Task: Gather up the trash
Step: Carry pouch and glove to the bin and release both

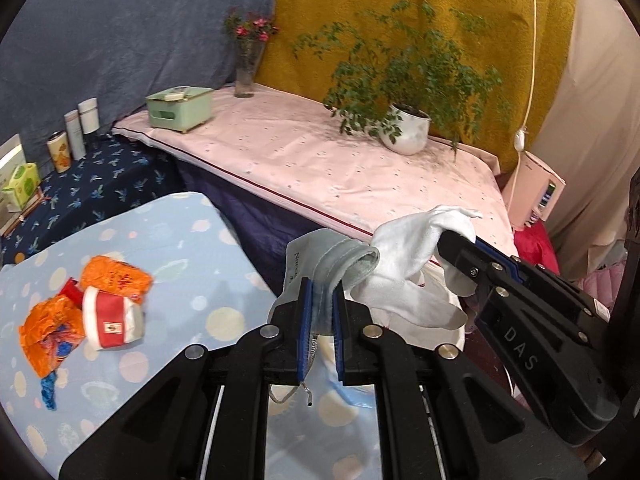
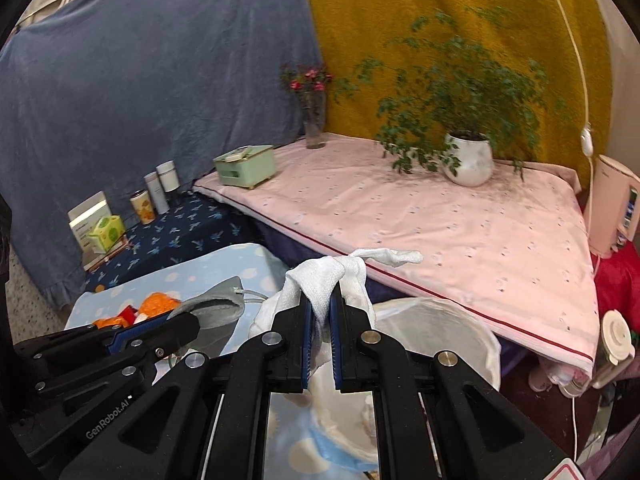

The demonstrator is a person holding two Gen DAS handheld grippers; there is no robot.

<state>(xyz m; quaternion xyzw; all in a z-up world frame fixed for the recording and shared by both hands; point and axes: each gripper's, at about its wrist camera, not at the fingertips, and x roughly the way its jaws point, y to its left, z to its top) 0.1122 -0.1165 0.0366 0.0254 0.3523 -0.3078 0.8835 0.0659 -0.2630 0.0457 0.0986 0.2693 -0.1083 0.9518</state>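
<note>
Left gripper (image 1: 320, 312) clamped on limp grey cloth pouch (image 1: 332, 256); right gripper (image 2: 320, 320) clamped on crumpled white cloth (image 2: 320, 280). Carry step. White-lined bin (image 2: 460, 320) at 3 o'clock: position over it, release. Orange wrappers (image 1: 112, 276) remain on dotted blue surface (image 1: 180, 240), 9 o'clock.

Both grippers were matte black plastic with shiny round metal pins and ribbed blue pads. The left gripper (image 1: 321, 308) had a soft grey sock (image 1: 340, 258) pinched, fuzzy terry showing inside the cuff, and the right gripper (image 2: 320, 312) had a white sock (image 2: 320, 284) in a fine ribbed knit. The orange wrappers (image 1: 116, 276) looked like crinkly, glossy plastic film. The tabletop cover (image 1: 180, 240) was smooth printed cotton-type cloth, the bin liner (image 2: 440, 320) thin translucent plastic, and the plant pot (image 1: 406, 130) glossy white ceramic.
</note>
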